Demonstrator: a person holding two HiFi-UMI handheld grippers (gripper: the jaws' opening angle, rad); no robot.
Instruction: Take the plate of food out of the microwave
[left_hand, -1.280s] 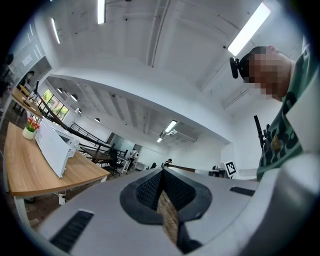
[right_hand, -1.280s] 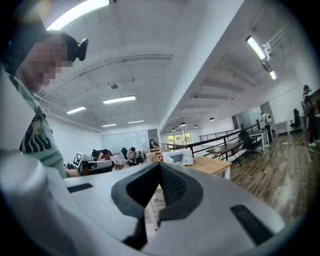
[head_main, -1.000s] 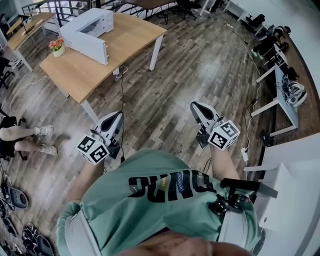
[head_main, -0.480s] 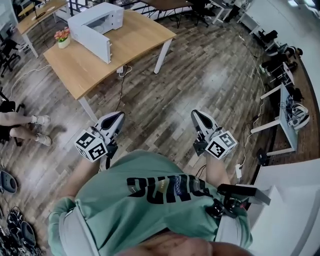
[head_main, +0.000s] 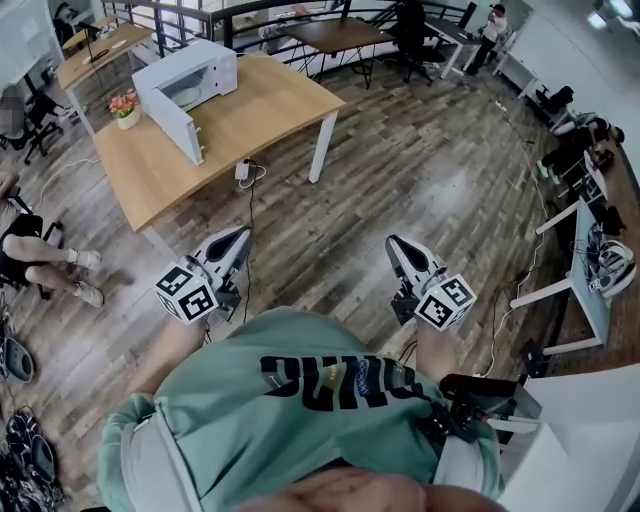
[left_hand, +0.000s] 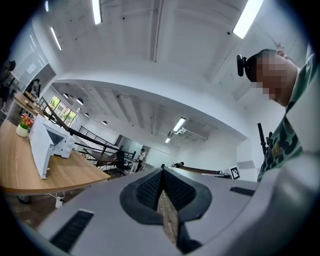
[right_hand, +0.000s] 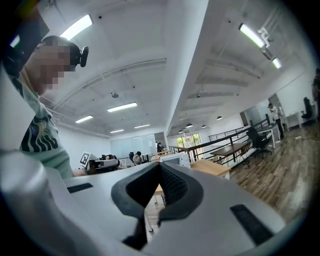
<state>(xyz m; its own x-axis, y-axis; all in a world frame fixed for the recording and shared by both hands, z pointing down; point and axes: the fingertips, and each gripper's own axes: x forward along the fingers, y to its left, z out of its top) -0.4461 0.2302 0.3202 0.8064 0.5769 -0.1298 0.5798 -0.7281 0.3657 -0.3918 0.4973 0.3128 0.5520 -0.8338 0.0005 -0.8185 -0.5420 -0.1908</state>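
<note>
A white microwave (head_main: 186, 84) stands on a light wooden table (head_main: 250, 110) at the upper left of the head view, its door (head_main: 168, 122) swung open. No plate of food shows inside it from here. Both grippers are held out at waist height over the wood floor, well short of the table. My left gripper (head_main: 238, 237) is shut and empty, and the microwave (left_hand: 44, 145) lies far left in the left gripper view. The right gripper (head_main: 392, 243) is shut and empty too, with the microwave (right_hand: 170, 159) small just beyond its tips (right_hand: 159, 167).
A flower pot (head_main: 124, 106) stands on the table beside the microwave. A cable and plug (head_main: 245, 170) hang off the table's near edge. A seated person's legs (head_main: 45, 262) are at the left, desks (head_main: 585, 265) at the right, a dark table (head_main: 335, 33) behind.
The table and microwave have shifted lower and nearer in the head view, and more of the room behind shows. Both grippers keep their pose, shut, in front of the body.
</note>
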